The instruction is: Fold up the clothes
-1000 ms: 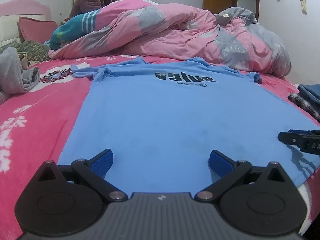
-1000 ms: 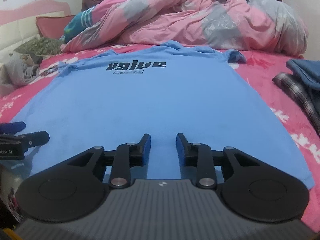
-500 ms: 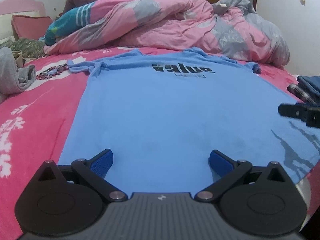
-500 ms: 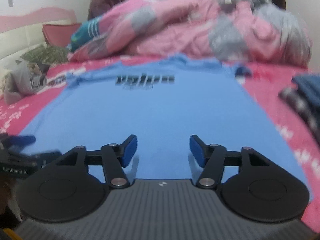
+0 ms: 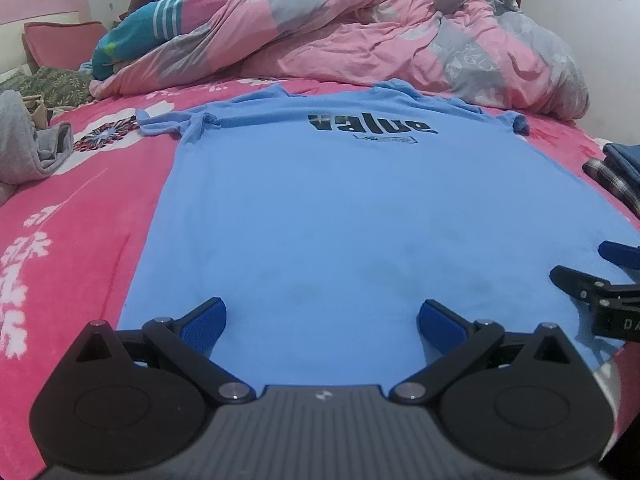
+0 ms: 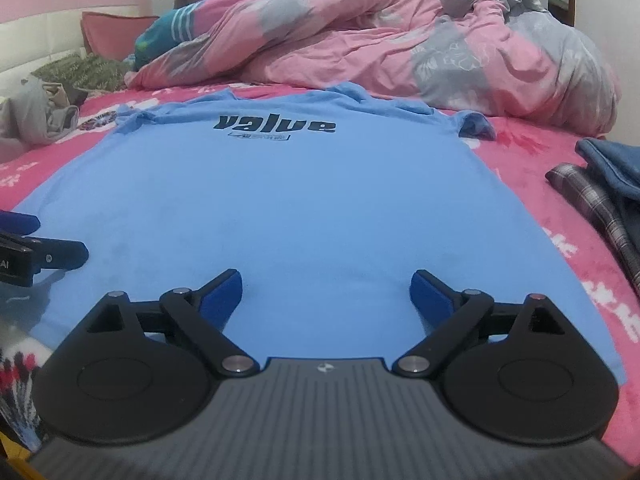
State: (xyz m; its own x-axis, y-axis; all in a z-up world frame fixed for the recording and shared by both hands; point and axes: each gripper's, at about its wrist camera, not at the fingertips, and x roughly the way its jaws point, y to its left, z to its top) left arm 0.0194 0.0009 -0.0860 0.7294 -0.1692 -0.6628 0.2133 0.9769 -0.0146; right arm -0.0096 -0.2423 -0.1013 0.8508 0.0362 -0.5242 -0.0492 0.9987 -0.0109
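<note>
Right gripper (image 6: pixel 325 294) jaws opening wide, nothing between them
Was near shut 1 s ago; left gripper (image 5: pixel 320 320) also wide, empty; T-shirt (image 6: pixel 280 208) flat on bed (image 6: pixel 560 248), hem nearest, ready for grab

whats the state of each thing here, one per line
blue t-shirt: spread flat, unfolded, print up
left hand-held gripper: open, empty
right hand-held gripper: jaws opening, nothing between them
pink quilt: bunched in a heap
grey garment: crumpled
plaid and navy clothes: lying piled at the bed's edge
</note>
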